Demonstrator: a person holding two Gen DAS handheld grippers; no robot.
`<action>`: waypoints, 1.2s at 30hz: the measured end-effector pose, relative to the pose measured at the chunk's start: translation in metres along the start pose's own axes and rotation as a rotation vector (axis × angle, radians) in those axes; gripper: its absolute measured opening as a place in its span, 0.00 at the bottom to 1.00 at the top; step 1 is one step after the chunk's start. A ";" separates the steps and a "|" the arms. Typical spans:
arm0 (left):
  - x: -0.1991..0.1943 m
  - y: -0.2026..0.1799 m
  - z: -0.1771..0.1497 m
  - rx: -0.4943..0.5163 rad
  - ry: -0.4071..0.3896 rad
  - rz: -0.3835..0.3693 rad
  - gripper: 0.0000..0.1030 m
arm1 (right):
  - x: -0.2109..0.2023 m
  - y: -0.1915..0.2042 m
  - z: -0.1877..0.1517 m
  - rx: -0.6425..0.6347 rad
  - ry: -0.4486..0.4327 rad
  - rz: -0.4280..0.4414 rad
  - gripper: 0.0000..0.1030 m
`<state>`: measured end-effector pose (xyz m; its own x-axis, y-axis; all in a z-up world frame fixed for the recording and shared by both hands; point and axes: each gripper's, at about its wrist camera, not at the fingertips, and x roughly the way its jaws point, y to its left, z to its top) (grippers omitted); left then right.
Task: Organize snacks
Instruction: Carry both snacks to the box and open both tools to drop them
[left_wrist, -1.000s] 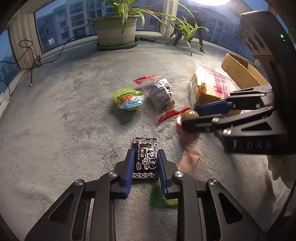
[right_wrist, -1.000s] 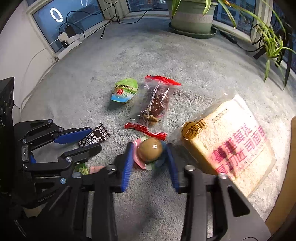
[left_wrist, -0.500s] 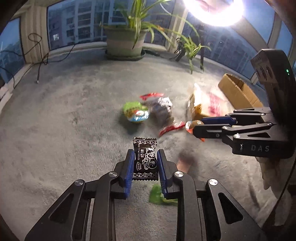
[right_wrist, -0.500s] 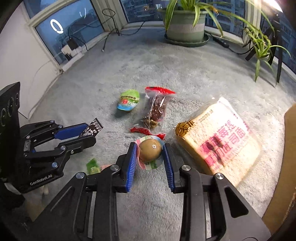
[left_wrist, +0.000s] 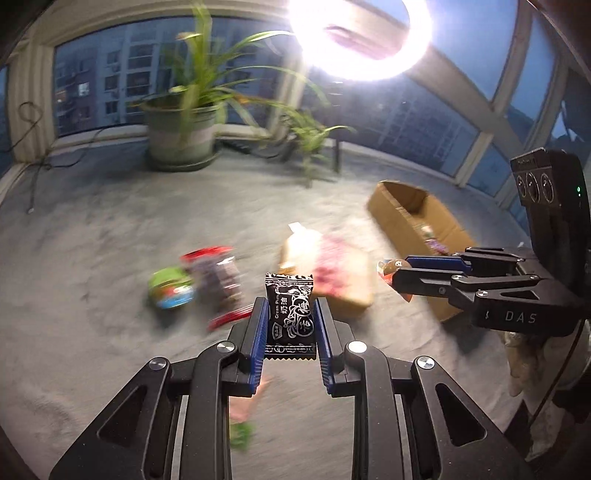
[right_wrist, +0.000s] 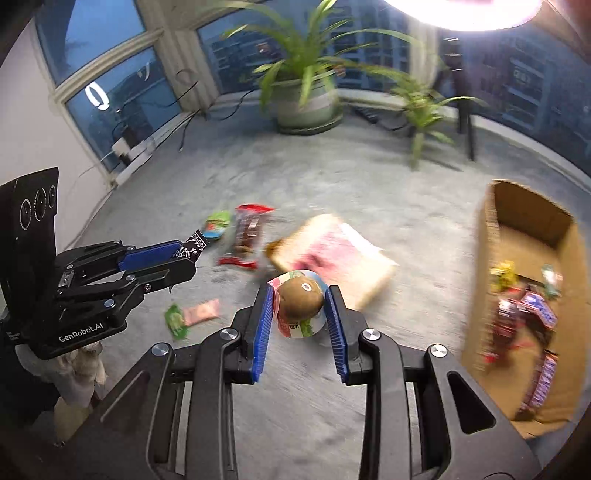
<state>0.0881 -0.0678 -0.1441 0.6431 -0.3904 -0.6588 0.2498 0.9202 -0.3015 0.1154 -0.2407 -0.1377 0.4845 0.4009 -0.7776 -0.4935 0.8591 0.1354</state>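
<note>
The left gripper (left_wrist: 289, 325) is clamped on a flat black candy wrapper (left_wrist: 290, 315) with white print and serrated end seams; the ribbed blue pads (left_wrist: 258, 332) press its two long edges and the packet stands upright between them, clear of the floor. The right gripper (right_wrist: 299, 317) is clamped on a packaged brown egg (right_wrist: 300, 300), a rounded matte oval sealed in a glossy printed pouch that bulges past both pads. Both grippers have black angular linkage arms with bright metal pivot pins. The floor is grey carpet (left_wrist: 92, 332) with a short, mottled pile. Resting on it, blurred, are a bagged bread loaf (right_wrist: 332, 258) in clear film with red lettering, a clear bag of dark snacks (right_wrist: 249, 230) with red sealed ends, a small green-lidded cup (right_wrist: 218, 225), and two thin sachets, one pink (right_wrist: 201, 312) and one green (right_wrist: 175, 321). To the right stands an open corrugated cardboard box (right_wrist: 487, 258), rectangular, with several bright wrapped snacks on its bottom. A potted plant (left_wrist: 181, 133) with long strap leaves stands by the windows.
</note>
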 end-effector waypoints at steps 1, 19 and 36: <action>0.003 -0.007 0.002 0.006 -0.002 -0.014 0.22 | -0.007 -0.007 -0.001 0.009 -0.008 -0.011 0.29; 0.077 -0.159 0.032 0.138 0.023 -0.234 0.22 | -0.091 -0.156 -0.043 0.197 -0.064 -0.213 0.29; 0.110 -0.208 0.029 0.155 0.074 -0.256 0.24 | -0.088 -0.192 -0.064 0.217 -0.034 -0.240 0.38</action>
<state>0.1276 -0.3018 -0.1339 0.4915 -0.6062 -0.6253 0.5079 0.7828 -0.3597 0.1210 -0.4615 -0.1349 0.5940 0.1863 -0.7826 -0.1984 0.9767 0.0819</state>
